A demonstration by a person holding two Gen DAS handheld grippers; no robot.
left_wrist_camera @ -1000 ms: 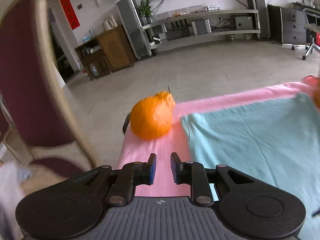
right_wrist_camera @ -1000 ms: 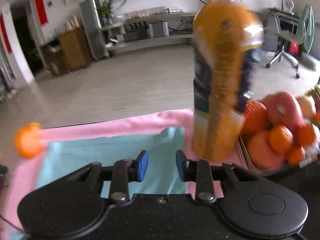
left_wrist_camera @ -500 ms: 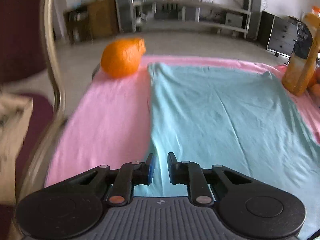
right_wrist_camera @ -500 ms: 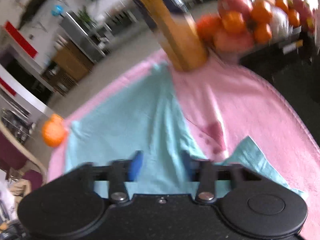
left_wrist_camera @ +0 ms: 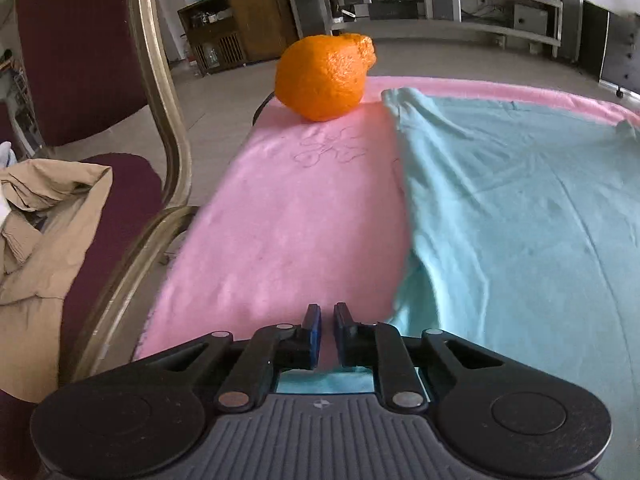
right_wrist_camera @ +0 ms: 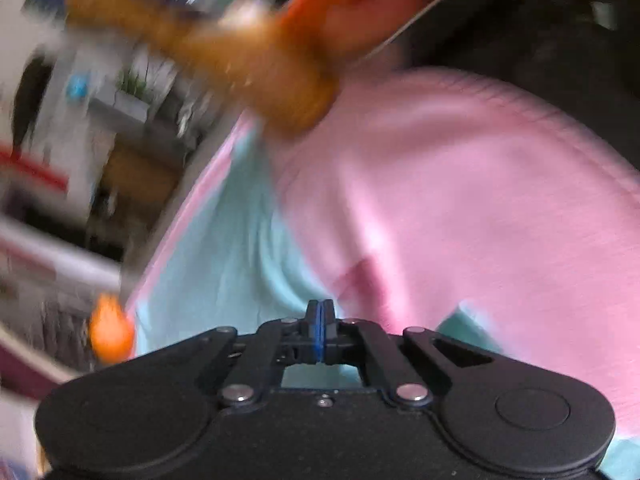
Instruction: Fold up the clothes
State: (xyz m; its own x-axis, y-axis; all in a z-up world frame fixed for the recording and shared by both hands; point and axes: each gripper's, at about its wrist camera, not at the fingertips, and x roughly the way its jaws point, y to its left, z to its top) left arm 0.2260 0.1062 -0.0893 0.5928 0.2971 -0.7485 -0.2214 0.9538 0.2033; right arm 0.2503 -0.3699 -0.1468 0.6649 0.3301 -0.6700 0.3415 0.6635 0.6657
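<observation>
Turquoise T-shirt (left_wrist_camera: pixel 520 208) is lying spread flat on a pink cloth (left_wrist_camera: pixel 288 216) covering the table, its left edge running beside an orange (left_wrist_camera: pixel 324 76) near the far corner. The left gripper (left_wrist_camera: pixel 327 320) is hovering over the pink cloth just beside that edge, jaws slightly parted with nothing between them. The right gripper (right_wrist_camera: pixel 319 312), in a blurred view, is sitting over the shirt's right edge with jaws clenched together; whether fabric is pinched there I cannot tell. An orange drink bottle (right_wrist_camera: pixel 224 44) is standing beyond.
</observation>
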